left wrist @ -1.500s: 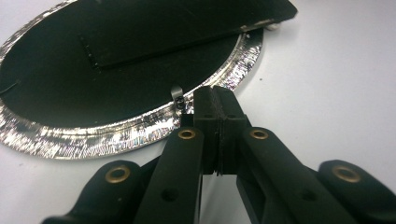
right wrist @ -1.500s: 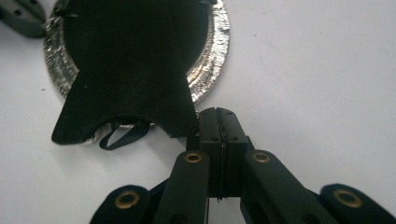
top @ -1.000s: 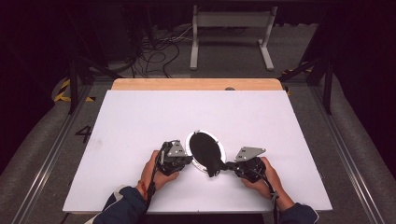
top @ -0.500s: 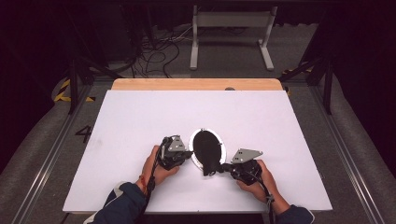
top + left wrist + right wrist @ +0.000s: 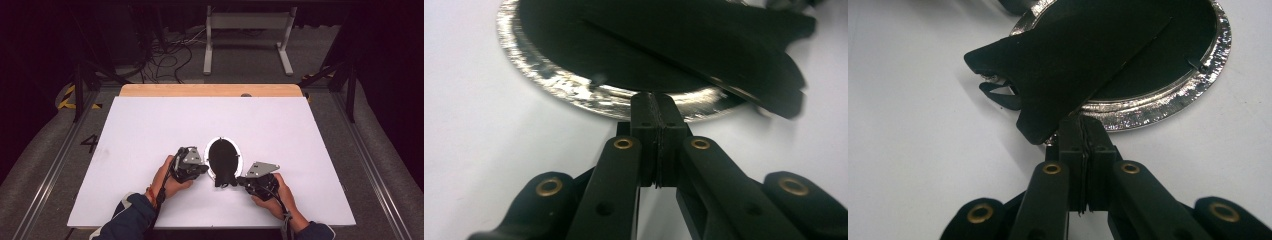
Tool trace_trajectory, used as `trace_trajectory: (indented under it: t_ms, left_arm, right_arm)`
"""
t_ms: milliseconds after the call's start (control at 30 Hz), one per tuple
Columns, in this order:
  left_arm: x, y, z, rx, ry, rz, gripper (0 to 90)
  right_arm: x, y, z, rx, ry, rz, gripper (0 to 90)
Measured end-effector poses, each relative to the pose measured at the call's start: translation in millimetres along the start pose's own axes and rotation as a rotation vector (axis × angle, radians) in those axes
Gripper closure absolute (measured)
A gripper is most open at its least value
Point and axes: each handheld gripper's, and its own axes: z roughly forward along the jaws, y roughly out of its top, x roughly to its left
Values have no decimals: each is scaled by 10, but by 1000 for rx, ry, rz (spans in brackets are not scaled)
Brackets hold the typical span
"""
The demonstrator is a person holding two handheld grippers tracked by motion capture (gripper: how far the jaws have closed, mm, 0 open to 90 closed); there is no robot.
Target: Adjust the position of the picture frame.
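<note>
An oval picture frame (image 5: pixel 223 156) lies face down on the white table top (image 5: pixel 150 130), its black back up and its silver rim (image 5: pixel 555 82) showing around it. A black stand flap (image 5: pixel 1068 65) is hinged to the back and sticks out past the near end of the rim. My left gripper (image 5: pixel 205 169) is shut, and its tips (image 5: pixel 656 102) meet the frame's left rim. My right gripper (image 5: pixel 240 180) is shut too, with its tips (image 5: pixel 1082 126) at the rim (image 5: pixel 1168 97) just under the flap's edge. Nothing shows between either pair of pads.
A wooden strip (image 5: pixel 210 90) runs along the table's far edge. Beyond it, a white metal stand (image 5: pixel 247 37) and loose cables (image 5: pixel 165 55) sit on the floor. Metal rails (image 5: pixel 50 170) flank both sides of the table.
</note>
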Motion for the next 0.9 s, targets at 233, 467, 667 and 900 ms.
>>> trace_trajectory:
  t_ms: [233, 467, 667, 900]
  left_arm:
    - [40, -37, 25, -33, -22, -41, 897]
    - [52, -14, 72, -49, 9, -45, 894]
    - [48, -14, -8, -53, 43, -18, 900]
    - [40, -126, -407, -115, 63, -8, 892]
  right_arm:
    - [7, -2, -2, 1, 11, 14, 900]
    - [55, 9, -3, 8, -17, 11, 900]
    - [12, 1, -24, 10, 3, 13, 874]
    - [-55, 15, -159, -33, 32, 47, 821]
